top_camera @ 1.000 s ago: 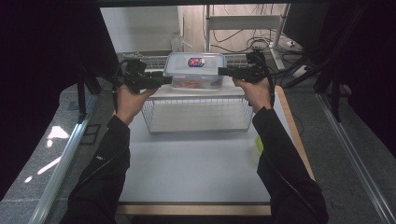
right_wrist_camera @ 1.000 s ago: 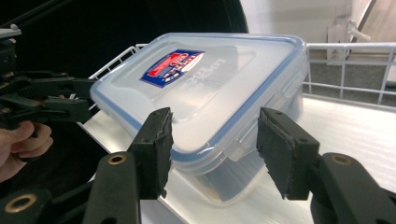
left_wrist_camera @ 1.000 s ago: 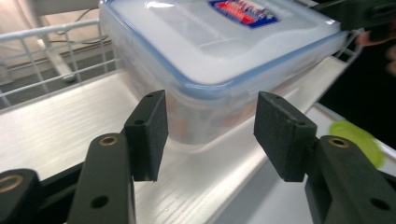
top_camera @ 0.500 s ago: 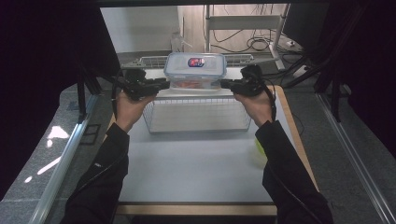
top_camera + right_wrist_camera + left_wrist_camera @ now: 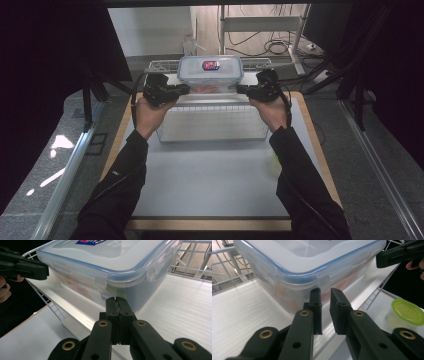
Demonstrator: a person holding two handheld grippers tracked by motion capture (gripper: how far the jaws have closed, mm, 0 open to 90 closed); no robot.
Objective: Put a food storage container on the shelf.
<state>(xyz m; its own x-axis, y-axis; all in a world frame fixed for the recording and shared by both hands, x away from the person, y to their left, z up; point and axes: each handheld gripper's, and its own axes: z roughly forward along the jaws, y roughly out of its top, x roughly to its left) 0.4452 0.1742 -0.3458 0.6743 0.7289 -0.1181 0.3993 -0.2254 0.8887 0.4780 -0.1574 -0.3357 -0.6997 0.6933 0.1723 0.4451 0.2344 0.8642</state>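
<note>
A clear plastic box (image 5: 210, 75) with a blue-edged snap lid and a red label stands on the white top of a wire rack (image 5: 210, 122). Orange contents show through its wall (image 5: 312, 262). My left gripper (image 5: 186, 89) points at the box's left side. In the left gripper view its jaws (image 5: 325, 293) have just been closing and stand a narrow gap apart, nothing between them, tips close to the wall. My right gripper (image 5: 240, 90) points at the right side. Its jaws (image 5: 116, 301) are shut together on nothing, tips near the box (image 5: 112, 265).
The rack sits at the far middle of a white table (image 5: 210, 185) with a wooden rim. A small tub with a green lid (image 5: 405, 312) stands on the table to the right, by my right forearm. Dark screens flank the table.
My right hand has dropped slightly toward the box's right side. The left hand has hardly moved. The box stays where it was.
</note>
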